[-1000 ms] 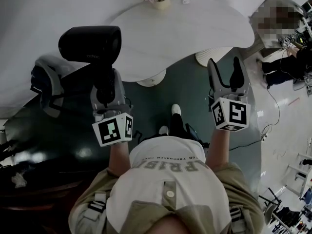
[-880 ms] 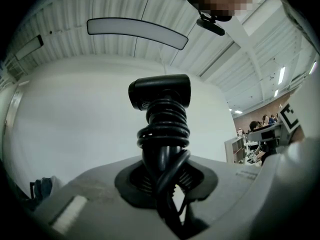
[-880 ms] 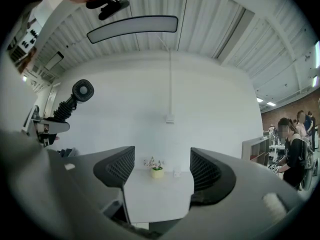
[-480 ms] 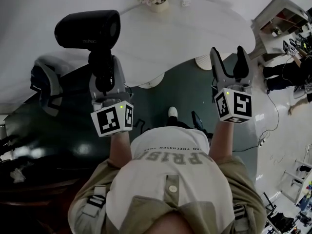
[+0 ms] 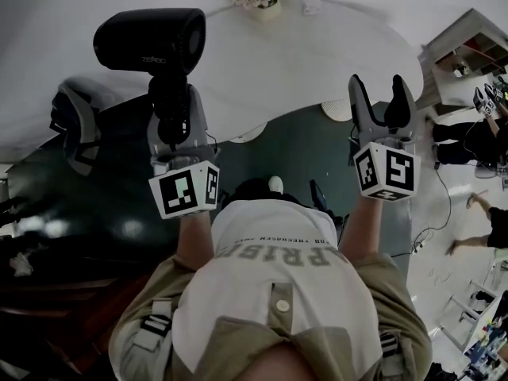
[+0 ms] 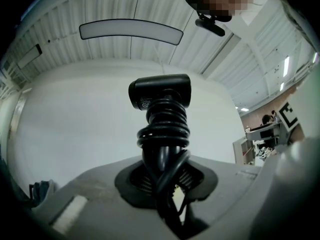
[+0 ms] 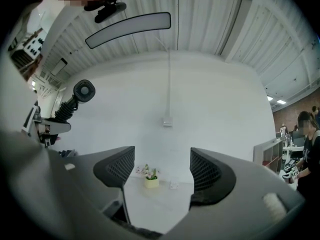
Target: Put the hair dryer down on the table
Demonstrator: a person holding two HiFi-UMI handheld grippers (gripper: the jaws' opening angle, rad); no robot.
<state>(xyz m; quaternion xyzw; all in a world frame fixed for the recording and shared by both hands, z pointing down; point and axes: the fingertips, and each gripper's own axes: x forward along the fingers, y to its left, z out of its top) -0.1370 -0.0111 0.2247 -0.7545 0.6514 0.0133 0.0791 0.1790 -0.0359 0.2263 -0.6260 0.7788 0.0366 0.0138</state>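
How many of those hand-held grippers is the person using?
2. At the head view's left, the left hand-held gripper clamps the hair dryer by its handle; at its right, the right hand-held gripper is open and empty.

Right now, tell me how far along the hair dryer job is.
Done: the left gripper is shut on the hair dryer, on its cord-wrapped handle. In hand: the dryer is held upright in the air by the white table, not resting on it. Left: set it down and let go. The right gripper is open and empty.
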